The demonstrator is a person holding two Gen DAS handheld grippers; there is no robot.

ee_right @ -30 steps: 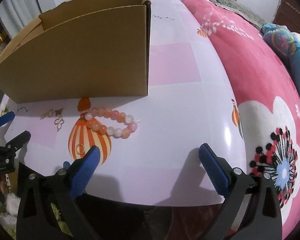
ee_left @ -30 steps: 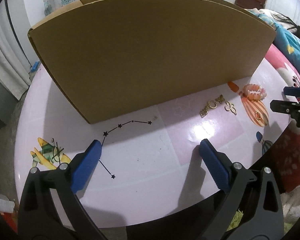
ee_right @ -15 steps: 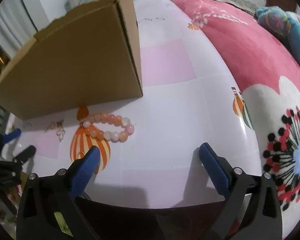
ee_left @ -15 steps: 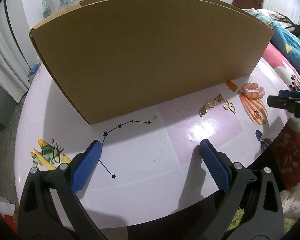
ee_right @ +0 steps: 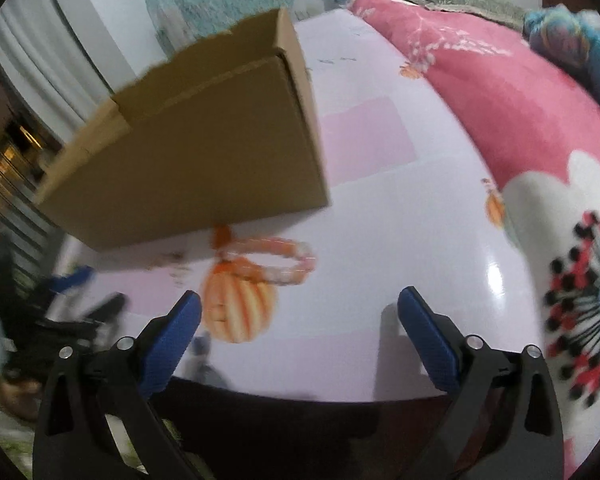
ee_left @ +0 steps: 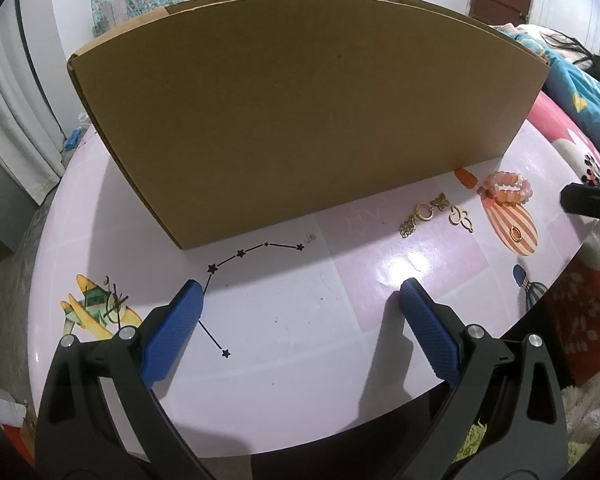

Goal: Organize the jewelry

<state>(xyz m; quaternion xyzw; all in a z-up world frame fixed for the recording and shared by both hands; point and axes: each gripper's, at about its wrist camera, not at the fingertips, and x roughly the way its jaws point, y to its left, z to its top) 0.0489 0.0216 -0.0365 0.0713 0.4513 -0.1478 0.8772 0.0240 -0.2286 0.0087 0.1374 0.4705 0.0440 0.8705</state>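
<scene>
A pink and orange bead bracelet (ee_left: 506, 188) lies on the pink table near the right corner of a brown cardboard box (ee_left: 300, 112). Left of it lie gold pieces: a chain with a hoop (ee_left: 416, 218), a butterfly charm (ee_left: 440, 201), a looped charm (ee_left: 461, 218) and a small ring (ee_left: 516, 233). My left gripper (ee_left: 300, 300) is open and empty over the table's front. My right gripper (ee_right: 299, 312) is open and empty, just in front of the bracelet (ee_right: 276, 260); that view is blurred. The box (ee_right: 204, 152) is open at the top.
The table (ee_left: 300, 340) bears printed balloons, a plane and star lines. A pink flowered blanket (ee_right: 520, 128) lies right of the table. The right gripper shows at the right edge of the left wrist view (ee_left: 588, 204). White curtains hang at the left.
My right gripper has swung and moved forward, so the bracelet and box sit closer and more central in its view. My left gripper has barely moved.
</scene>
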